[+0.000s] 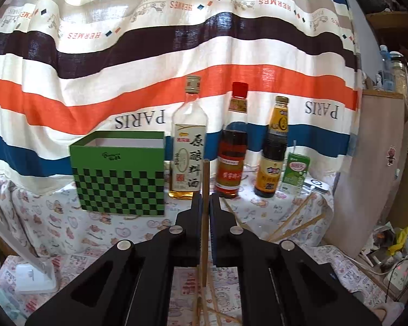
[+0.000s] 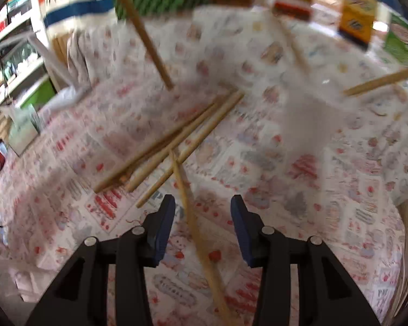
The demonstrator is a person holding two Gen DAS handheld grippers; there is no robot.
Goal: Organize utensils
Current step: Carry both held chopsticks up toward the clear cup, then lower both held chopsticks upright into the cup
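Upright between the closed pads of the left tool (image 1: 205, 203) stands a single wooden chopstick (image 1: 204, 217), pinched near its middle, its top level with the lower half of the bottles behind. Loose chopsticks (image 2: 174, 141) lie crossed in a heap on the patterned cloth of the surface (image 2: 326, 190); one more chopstick (image 2: 198, 231) runs between the parted pads of the right tool (image 2: 203, 209), which stands half open above it without touching. Farther back sit a green checkered box (image 1: 119, 174), three sauce bottles (image 1: 231, 146) and a small green carton (image 1: 296, 174), before a striped curtain (image 1: 149, 54).
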